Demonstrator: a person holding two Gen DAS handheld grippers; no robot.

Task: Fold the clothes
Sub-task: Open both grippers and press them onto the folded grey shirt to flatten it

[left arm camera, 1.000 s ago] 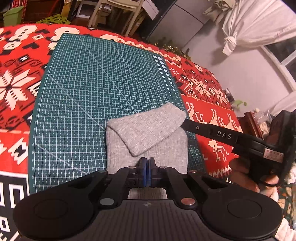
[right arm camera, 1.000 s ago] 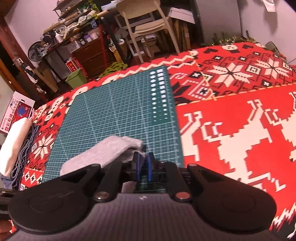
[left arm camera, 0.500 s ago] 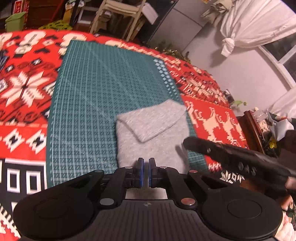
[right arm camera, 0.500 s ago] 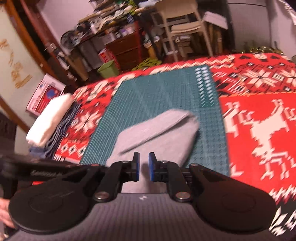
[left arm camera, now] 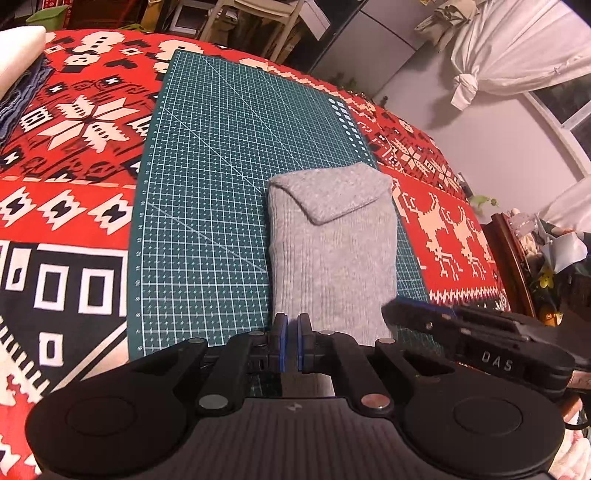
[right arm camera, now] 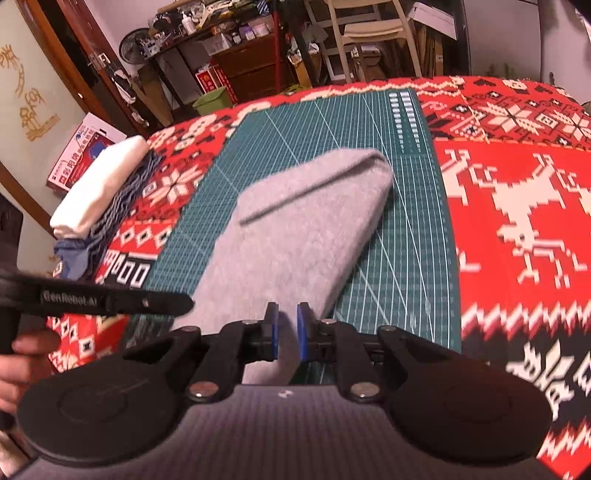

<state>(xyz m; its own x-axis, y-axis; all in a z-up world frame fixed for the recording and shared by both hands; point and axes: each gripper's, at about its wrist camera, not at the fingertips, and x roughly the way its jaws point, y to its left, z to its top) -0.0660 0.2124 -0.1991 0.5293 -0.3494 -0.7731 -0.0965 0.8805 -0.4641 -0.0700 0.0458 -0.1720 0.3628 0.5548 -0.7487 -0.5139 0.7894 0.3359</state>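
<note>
A grey knit garment lies folded on the green cutting mat, its far end turned back as a flap. My left gripper hovers at the garment's near end, slightly open with a narrow gap and nothing pinched. In the right wrist view the same garment runs diagonally over the mat. My right gripper is open just above its near end, with cloth showing below the gap. Each gripper shows in the other's view: the right gripper and the left gripper.
A red patterned tablecloth covers the table around the mat. A stack of folded clothes with a white one on top sits at the left edge. A person's hand holds the left gripper. A chair and shelves stand beyond the table.
Both grippers were shut near the grey garment a second ago and have opened. They have drawn back toward its near end, and the flap now lies flat.
</note>
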